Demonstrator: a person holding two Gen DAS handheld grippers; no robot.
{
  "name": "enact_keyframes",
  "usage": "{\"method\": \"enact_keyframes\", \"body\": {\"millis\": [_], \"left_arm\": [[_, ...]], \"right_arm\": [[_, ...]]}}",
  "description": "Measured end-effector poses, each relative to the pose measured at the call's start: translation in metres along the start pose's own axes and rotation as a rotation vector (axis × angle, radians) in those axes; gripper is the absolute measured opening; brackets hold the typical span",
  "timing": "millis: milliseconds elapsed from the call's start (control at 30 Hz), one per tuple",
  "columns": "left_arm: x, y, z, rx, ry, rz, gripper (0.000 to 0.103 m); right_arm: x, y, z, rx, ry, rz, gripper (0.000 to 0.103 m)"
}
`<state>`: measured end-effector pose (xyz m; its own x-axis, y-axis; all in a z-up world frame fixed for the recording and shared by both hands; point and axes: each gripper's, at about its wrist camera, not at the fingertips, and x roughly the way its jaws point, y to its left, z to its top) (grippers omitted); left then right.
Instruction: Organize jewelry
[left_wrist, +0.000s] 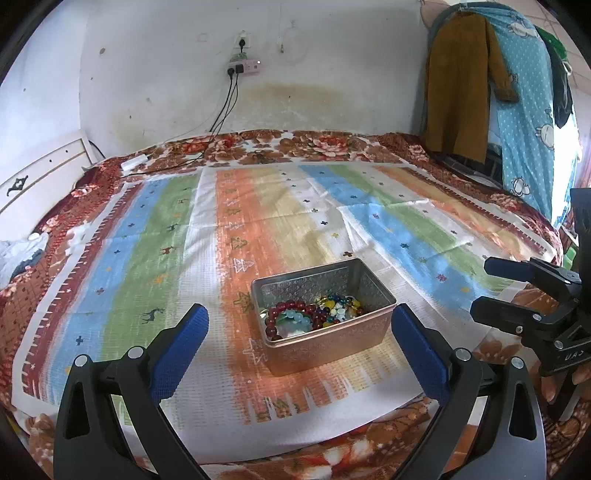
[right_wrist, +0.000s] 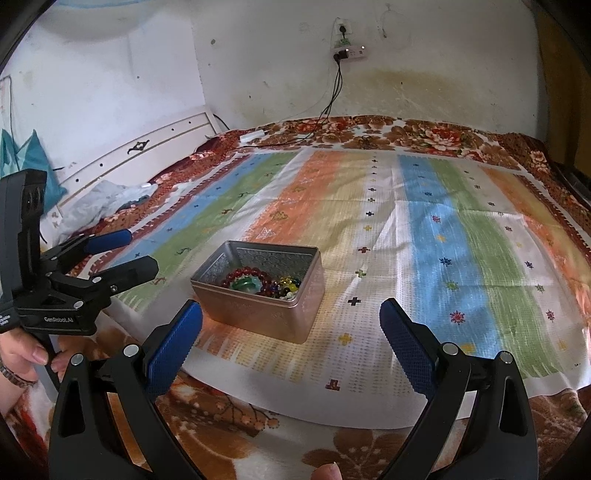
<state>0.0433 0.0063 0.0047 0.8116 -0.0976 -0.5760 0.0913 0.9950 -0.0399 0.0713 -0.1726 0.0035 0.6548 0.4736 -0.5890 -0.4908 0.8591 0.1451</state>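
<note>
An open metal tin (left_wrist: 332, 334) (right_wrist: 236, 312) stands on a striped cloth on the bed. Inside lie a dark red bead bracelet (left_wrist: 291, 307) (right_wrist: 242, 274), a pale green bangle (left_wrist: 293, 318) (right_wrist: 245, 284) and mixed coloured beads (left_wrist: 340, 308) (right_wrist: 288, 284). My left gripper (left_wrist: 301, 317) is open and empty, its blue pads on either side of the tin's near end, above and short of it. It also shows in the right wrist view (right_wrist: 142, 249). My right gripper (right_wrist: 291, 314) is open and empty, just right of the tin's near corner. It shows at the right of the left wrist view (left_wrist: 480, 286).
The striped cloth (left_wrist: 258, 206) (right_wrist: 424, 229) covers a floral blanket (left_wrist: 314, 142) (right_wrist: 406, 129). A white headboard (right_wrist: 147, 155) and crumpled cloth (right_wrist: 107, 199) lie to the left. Charger cables (left_wrist: 221, 110) hang from a wall socket. Clothes (left_wrist: 465, 85) hang at the right.
</note>
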Motion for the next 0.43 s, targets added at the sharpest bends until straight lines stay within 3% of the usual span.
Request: {"method": "enact_keyframes", "body": {"millis": [433], "left_arm": [[0.0014, 0.0005, -0.0018, -0.007, 0.015, 0.008, 0.097]], "right_arm": [[-0.0003, 0.0005, -0.0003, 0.001, -0.001, 0.000, 0.097]]}}
